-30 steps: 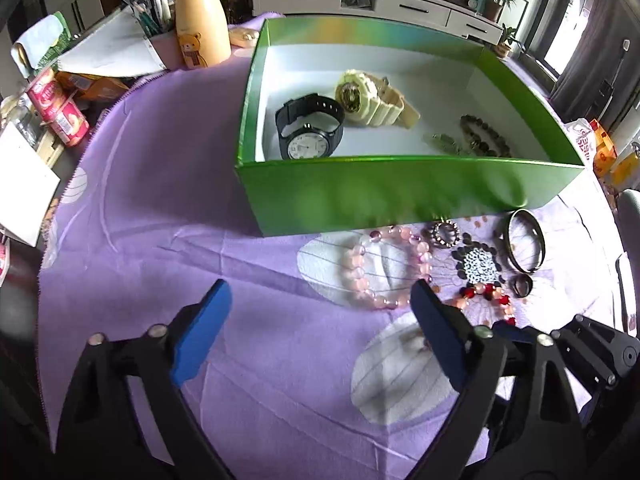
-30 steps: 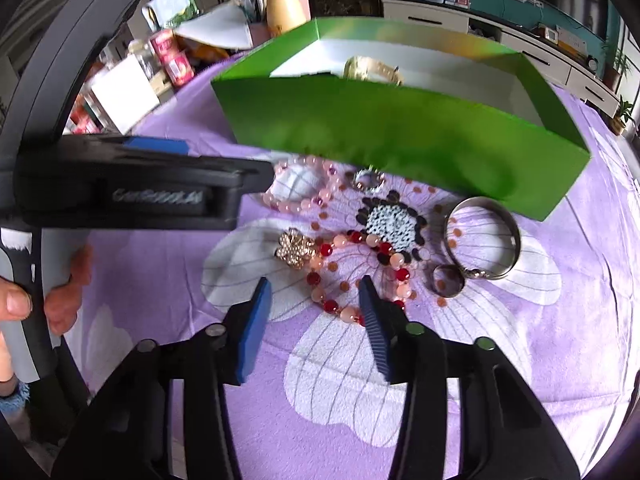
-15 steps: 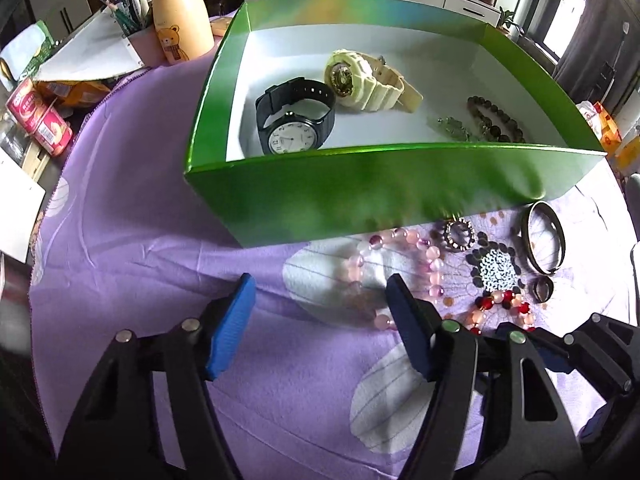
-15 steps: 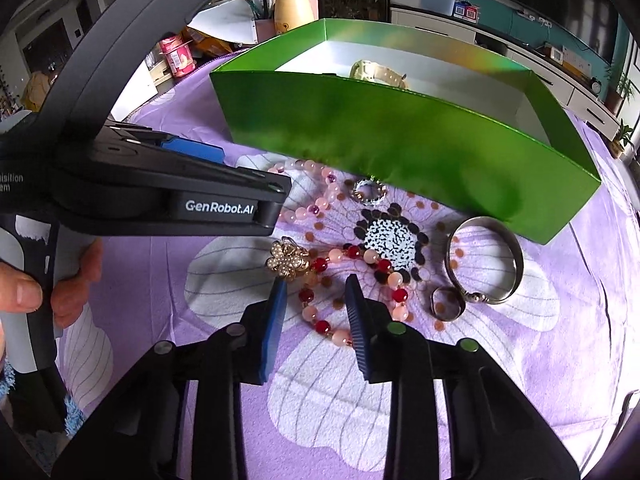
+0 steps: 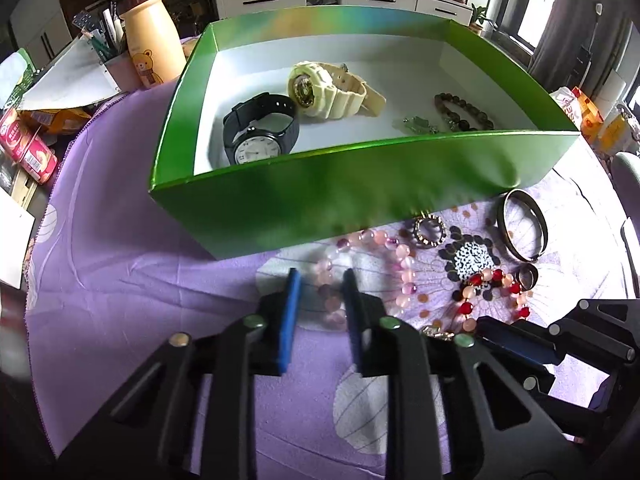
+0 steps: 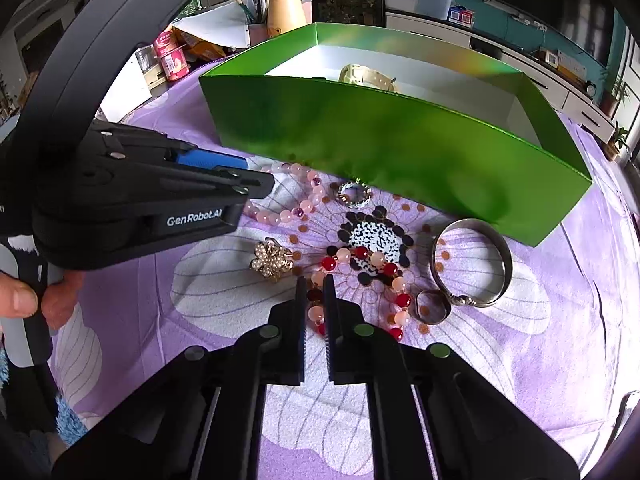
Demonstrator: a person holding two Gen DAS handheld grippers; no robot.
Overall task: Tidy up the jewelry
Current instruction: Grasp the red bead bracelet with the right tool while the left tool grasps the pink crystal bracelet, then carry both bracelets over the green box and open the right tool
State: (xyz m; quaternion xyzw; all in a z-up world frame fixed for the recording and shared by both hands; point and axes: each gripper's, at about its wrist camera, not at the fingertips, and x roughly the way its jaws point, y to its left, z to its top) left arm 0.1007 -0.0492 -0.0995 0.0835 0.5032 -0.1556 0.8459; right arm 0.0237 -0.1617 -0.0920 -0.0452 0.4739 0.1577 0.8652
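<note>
A green box (image 5: 360, 196) holds a black watch (image 5: 260, 132), a cream watch (image 5: 324, 90) and a dark bead bracelet (image 5: 464, 110). In front of it on the purple cloth lie a pink bead bracelet (image 5: 394, 256), a red and peach bead bracelet (image 6: 376, 276), a silver bangle (image 6: 472, 268), a ring (image 6: 432, 306), a sparkly ring (image 6: 354, 194) and a gold flower brooch (image 6: 272, 262). My left gripper (image 5: 320, 280) has its jaws narrowed around the pink bracelet's near beads. My right gripper (image 6: 315, 286) is closed on the red and peach bracelet's near beads.
A bear-print cream bottle (image 5: 148, 48), a pen cup (image 5: 114, 68), papers and pink snack packs (image 5: 28, 146) stand beyond the cloth at the left. The box (image 6: 400, 140) stands close behind the loose jewelry. The left gripper's body (image 6: 140, 200) is beside the right gripper.
Both grippers have closed from wide open and moved forward. The left one now straddles the pink bracelet; the right one has pinched the red and peach bracelet.
</note>
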